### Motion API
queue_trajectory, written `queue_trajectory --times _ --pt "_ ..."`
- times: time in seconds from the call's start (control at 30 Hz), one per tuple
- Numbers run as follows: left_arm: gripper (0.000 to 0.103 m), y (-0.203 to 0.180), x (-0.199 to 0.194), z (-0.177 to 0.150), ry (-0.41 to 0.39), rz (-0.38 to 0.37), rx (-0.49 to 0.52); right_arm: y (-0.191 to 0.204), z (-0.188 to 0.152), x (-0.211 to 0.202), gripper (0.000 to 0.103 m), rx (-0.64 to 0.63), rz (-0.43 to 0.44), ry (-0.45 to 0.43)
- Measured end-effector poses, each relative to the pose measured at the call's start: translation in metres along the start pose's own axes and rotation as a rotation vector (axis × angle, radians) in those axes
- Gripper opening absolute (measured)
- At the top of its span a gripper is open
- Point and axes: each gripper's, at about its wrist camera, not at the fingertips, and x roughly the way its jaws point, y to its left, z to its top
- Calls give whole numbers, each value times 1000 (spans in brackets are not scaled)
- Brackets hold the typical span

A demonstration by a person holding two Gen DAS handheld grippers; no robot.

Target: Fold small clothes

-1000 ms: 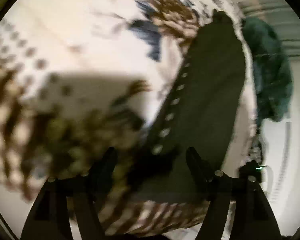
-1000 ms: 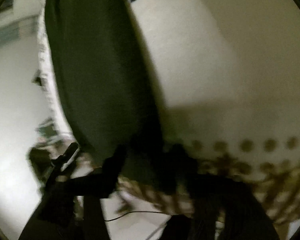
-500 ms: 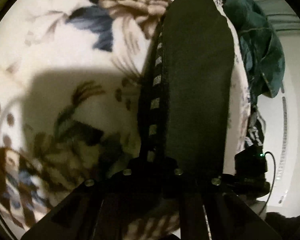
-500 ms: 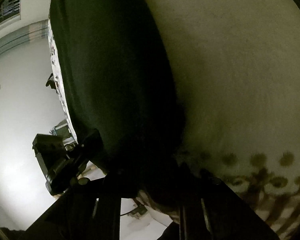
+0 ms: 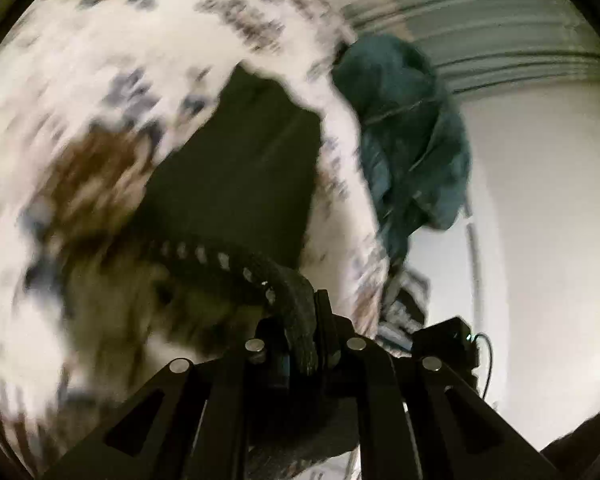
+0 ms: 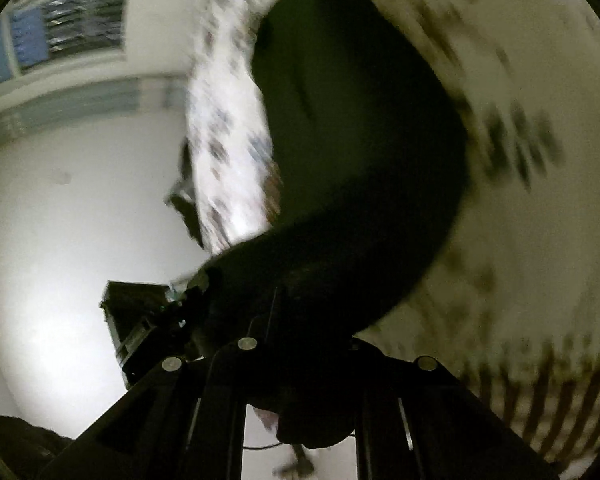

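Note:
A small dark garment (image 5: 240,168) lies on a white floral bedspread (image 5: 80,80). Its near end has a band with pale dashes (image 5: 228,260). My left gripper (image 5: 300,328) is shut on that band corner and holds it lifted off the bed. In the right wrist view the same dark garment (image 6: 360,140) curves up from the bedspread (image 6: 540,160) into my right gripper (image 6: 300,336), which is shut on its other near corner. Both views are motion blurred.
A teal garment (image 5: 412,140) is heaped at the bed's far edge. A white wall and floor lie beyond the bed. A dark device with a cable (image 5: 448,340) sits by the bed; it also shows in the right wrist view (image 6: 140,320).
Both grippers closed on the near end of the dark garment and have lifted it. The near end now curls up off the bed. The views have swung upward.

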Motion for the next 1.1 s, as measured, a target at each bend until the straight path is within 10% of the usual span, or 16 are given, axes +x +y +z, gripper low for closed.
queue_trajectory --times 0.43,0.5,0.57,0.7,0.8,0.93,1.0,1.03,1.1 --pt "9 26 126 202 -17 25 -34 53 255 -11 11 -136 -19 -227" --pt "25 41 146 226 12 12 -100 54 299 4 11 -111 -59 -223" --pt "64 51 161 248 2 1 -143 44 342 26 17 -41 -92 -187" --pt "70 53 161 273 -52 -26 -162 33 393 28 71 -23 -75 -217" --pt "70 39 155 278 -78 97 -25 38 408 4 81 -40 -32 -277" --pt "70 32 190 276 40 339 150 39 404 -10 81 -135 -260 -249" --pt "63 32 217 270 104 464 236 29 405 4 81 -163 -365 -185" --pt "20 31 221 268 97 473 271 22 406 14 80 -168 -394 -147" --pt "6 28 223 266 82 463 312 16 406 30 58 -189 -379 -112"
